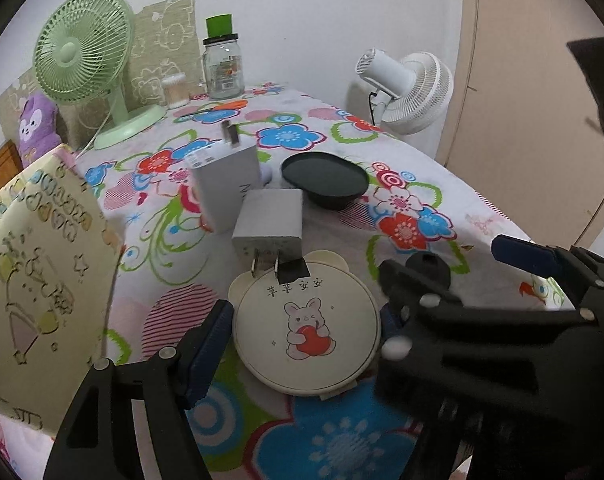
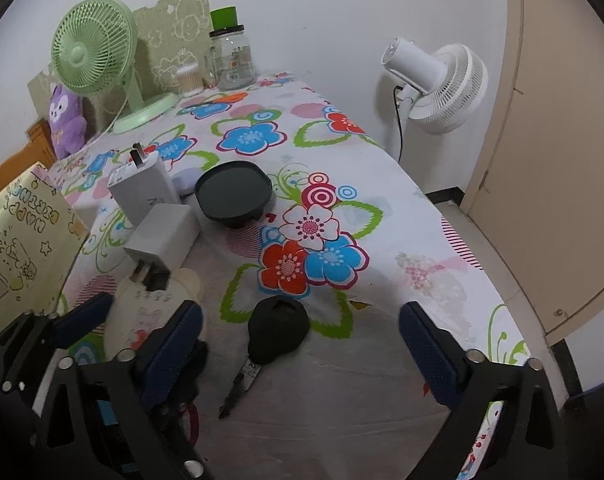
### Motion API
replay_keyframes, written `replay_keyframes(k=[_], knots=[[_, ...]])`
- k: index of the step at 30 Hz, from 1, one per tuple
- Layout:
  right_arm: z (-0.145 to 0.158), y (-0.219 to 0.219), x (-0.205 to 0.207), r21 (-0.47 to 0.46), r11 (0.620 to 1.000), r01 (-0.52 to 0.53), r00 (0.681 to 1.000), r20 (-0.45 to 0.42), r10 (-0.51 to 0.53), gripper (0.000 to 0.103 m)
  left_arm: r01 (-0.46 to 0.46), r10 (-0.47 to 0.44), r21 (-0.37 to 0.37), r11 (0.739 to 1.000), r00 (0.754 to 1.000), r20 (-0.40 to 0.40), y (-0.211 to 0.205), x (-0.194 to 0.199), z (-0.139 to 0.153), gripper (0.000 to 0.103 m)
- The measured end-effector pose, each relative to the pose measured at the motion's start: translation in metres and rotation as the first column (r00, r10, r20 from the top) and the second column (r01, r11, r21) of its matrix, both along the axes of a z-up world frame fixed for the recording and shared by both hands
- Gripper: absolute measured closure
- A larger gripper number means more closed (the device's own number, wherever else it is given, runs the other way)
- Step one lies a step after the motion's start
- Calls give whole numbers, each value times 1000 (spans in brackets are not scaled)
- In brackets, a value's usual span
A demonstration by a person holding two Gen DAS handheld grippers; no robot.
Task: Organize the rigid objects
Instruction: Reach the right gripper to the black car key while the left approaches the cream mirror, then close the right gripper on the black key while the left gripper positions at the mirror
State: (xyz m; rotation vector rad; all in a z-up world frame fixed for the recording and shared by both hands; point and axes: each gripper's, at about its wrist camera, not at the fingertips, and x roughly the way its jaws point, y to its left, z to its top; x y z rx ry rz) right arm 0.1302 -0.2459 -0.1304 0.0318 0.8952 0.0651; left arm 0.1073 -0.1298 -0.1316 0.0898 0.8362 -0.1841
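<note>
The left tongs (image 1: 302, 344) sit low at the near left with jaws spread wide. The right tongs (image 2: 302, 344), just beside them on the right, are likewise parted wide, gripping nothing.

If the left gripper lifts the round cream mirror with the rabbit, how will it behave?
The round mirror looks flat, thin and rigid, so it probably will not bend. The left gripper meets only its curved edge, so it might slip or pivot. The small charger has prongs resting on its top edge and may shift when it rises.
</note>
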Motion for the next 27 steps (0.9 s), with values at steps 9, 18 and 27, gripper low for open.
replay_keyframes(k=[9, 18, 27], knots=[[-5, 10, 3, -55, 998, 10, 1000, -26, -12, 29, -11, 11, 21, 1000, 1000, 2, 2, -1, -2, 22], [-2, 19, 5, -54, 999, -10, 1000, -25, 9, 69, -5, 5, -13, 1000, 1000, -18, 2, 8, -3, 22], [0, 21, 3, -41, 999, -16, 999, -34, 15, 70, 18, -19, -30, 999, 1000, -23, 3, 3, -1, 24]])
